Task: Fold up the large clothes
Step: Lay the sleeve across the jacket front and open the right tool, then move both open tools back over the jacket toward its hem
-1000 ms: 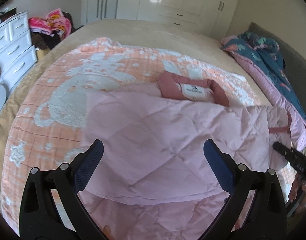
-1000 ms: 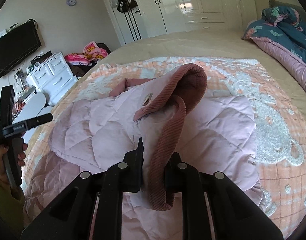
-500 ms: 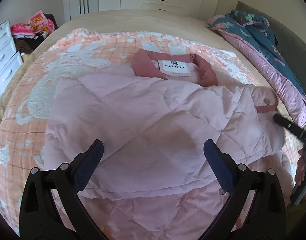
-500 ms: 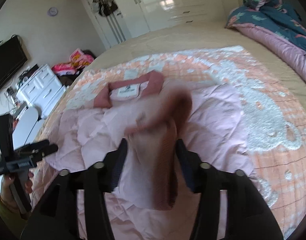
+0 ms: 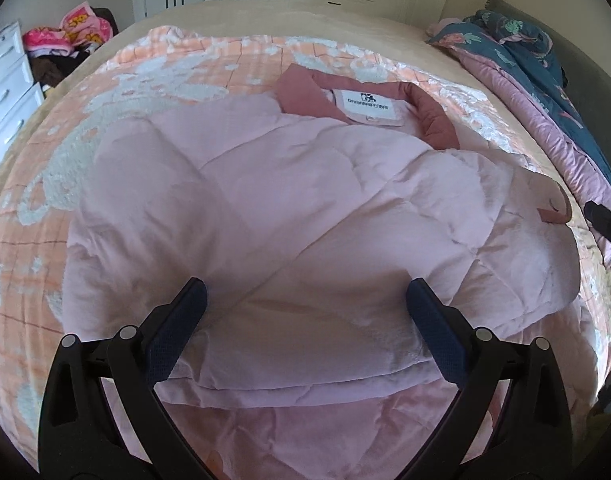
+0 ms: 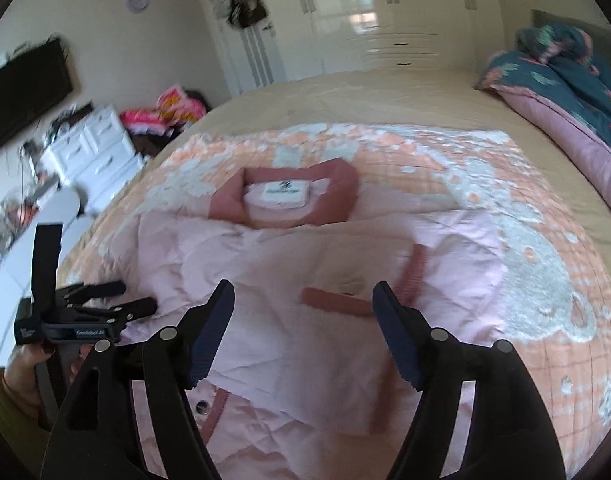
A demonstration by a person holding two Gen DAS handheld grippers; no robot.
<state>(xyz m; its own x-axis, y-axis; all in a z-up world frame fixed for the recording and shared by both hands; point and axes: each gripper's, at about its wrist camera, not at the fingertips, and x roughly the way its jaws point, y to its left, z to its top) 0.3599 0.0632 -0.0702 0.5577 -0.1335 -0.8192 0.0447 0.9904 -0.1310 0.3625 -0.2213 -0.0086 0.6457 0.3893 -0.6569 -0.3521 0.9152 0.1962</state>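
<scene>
White neck label (image 5: 367, 107) inside pink jacket (image 5: 305, 216) collar, 12 o'clock: dark logo, one line of capitals, too small to read surely. Lettering on left gripper (image 6: 135, 298) body illegible.

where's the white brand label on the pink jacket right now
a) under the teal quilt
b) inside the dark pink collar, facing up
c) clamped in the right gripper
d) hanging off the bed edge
b: the white label lies face up inside the dark pink collar of the pink jacket, clear of both grippers.

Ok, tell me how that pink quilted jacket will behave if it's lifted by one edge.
The pink quilted jacket likely droops: its folds sag softly on the blanket. Puffy quilting suggests it's light yet bulky. The folded sleeve may slide open.
</scene>
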